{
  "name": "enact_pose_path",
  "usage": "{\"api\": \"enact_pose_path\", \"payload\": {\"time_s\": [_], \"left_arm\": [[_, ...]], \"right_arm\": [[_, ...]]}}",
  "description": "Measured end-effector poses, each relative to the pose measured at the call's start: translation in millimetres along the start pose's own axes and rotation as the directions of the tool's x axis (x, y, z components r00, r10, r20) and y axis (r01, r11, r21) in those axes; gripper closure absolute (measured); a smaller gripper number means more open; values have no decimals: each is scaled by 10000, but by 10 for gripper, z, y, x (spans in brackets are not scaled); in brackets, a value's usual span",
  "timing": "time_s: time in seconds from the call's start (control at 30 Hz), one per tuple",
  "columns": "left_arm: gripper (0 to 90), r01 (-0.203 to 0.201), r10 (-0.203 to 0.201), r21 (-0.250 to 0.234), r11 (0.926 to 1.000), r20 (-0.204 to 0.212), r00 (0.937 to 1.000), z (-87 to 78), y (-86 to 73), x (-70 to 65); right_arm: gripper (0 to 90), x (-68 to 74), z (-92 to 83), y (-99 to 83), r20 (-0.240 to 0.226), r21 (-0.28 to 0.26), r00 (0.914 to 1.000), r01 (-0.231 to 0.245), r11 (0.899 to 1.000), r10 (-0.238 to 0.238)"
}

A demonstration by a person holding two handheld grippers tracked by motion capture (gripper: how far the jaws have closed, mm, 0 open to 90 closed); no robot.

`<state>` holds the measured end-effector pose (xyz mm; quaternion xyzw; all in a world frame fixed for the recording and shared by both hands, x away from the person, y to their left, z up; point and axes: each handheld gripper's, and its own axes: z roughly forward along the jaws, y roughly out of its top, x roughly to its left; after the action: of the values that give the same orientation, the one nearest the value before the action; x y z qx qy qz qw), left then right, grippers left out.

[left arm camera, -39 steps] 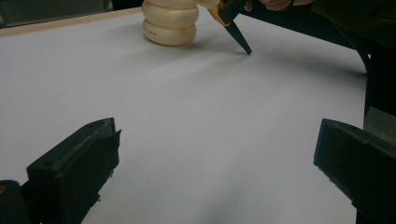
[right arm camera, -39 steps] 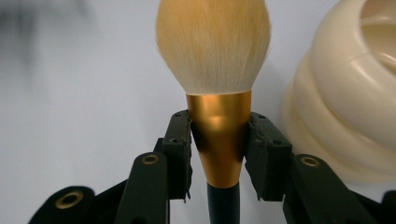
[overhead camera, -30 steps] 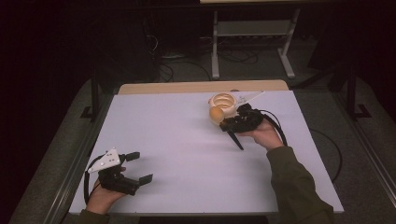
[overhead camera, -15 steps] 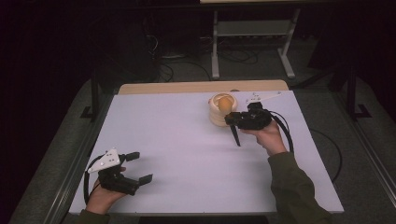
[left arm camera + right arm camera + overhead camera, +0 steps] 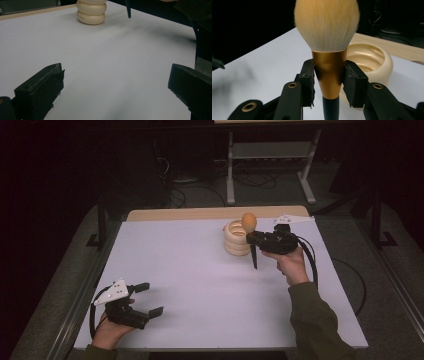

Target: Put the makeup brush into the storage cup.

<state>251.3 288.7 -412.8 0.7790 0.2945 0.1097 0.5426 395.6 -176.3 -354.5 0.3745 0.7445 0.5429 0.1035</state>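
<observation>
In the high view the right gripper (image 5: 253,241) sits right of centre in the upper half of the frame, held in a hand whose sleeved forearm runs up from the lower right corner. Its jaws are clamped on the gold collar of a makeup brush (image 5: 249,223), one pad on each side, as the right gripper view shows. The brush stands nearly upright: its fluffy head points up, and its dark handle hangs down past the jaws to a thin tip above the table.

The brush (image 5: 327,25) has pale bristles with an orange tinge, a gold collar and a black handle. Just beside it, to the left in the high view, stands a cream holder (image 5: 235,237) made of stacked rounded rings with a hollow top.

The left gripper (image 5: 145,299) rests low in the lower left of the high view, its jaws spread wide with nothing between them.

The white table (image 5: 190,270) lies bare between the two hands. The holder stands near the far edge, where a wooden strip (image 5: 200,213) shows.
</observation>
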Motion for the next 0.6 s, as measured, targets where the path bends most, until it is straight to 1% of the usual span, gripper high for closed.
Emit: {"api": "enact_pose_path", "payload": {"time_s": [0.13, 0.27, 0.43, 0.53, 0.6], "left_arm": [[0, -6, 6, -21, 10000, 5, 10000, 1, 1, -4], [0, -19, 19, 5, 10000, 7, 10000, -1, 0, -1], [0, 8, -8, -22, 10000, 13, 10000, 0, 0, -2], [0, 0, 0, -20, 10000, 19, 10000, -2, 1, -3], [0, 2, -2, -22, 10000, 17, 10000, -3, 2, -5]], "right_arm": [[622, -13, -23, 33, 83, -185, 9999, -115, 9998, 117], [622, -30, -49, 78, 289, -330, 9994, -195, 9993, 205], [622, -53, -87, 145, 326, -530, 9988, -335, 9980, 352], [622, -64, -107, 196, 469, -637, 9983, -308, 9975, 338], [622, -74, -117, 224, 473, -689, 9981, -359, 9970, 392]]}}
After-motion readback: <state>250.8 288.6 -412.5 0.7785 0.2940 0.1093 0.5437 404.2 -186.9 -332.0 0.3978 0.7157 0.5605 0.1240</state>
